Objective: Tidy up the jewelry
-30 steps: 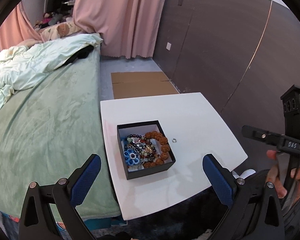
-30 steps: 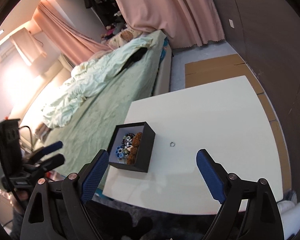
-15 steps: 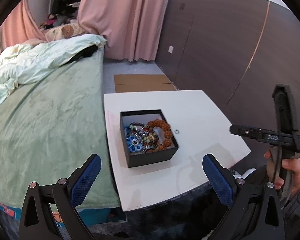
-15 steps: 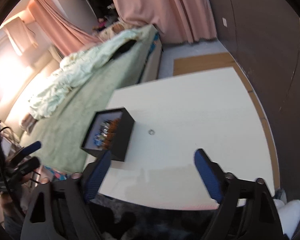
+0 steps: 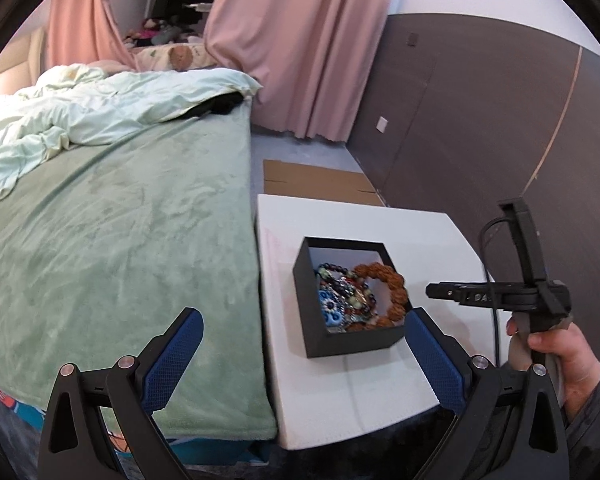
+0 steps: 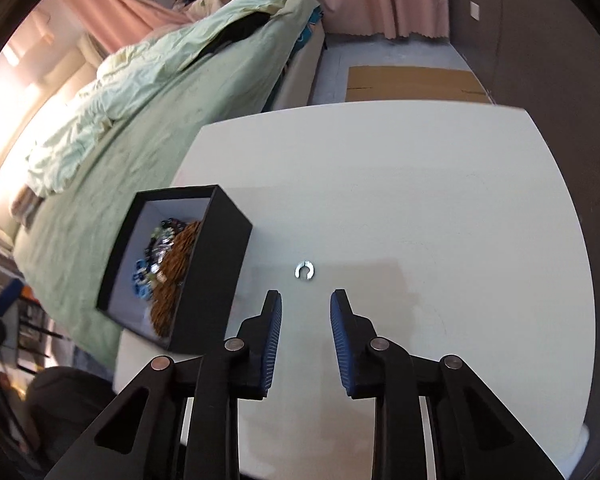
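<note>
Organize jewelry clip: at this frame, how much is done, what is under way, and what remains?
Done: bracelets and beads already sit in the black box. Under way: the right gripper is closing, nothing between its fingers, aimed at the small silver ring lying loose on the white table. The left gripper hangs open. Left: pick up the ring and box it.
</note>
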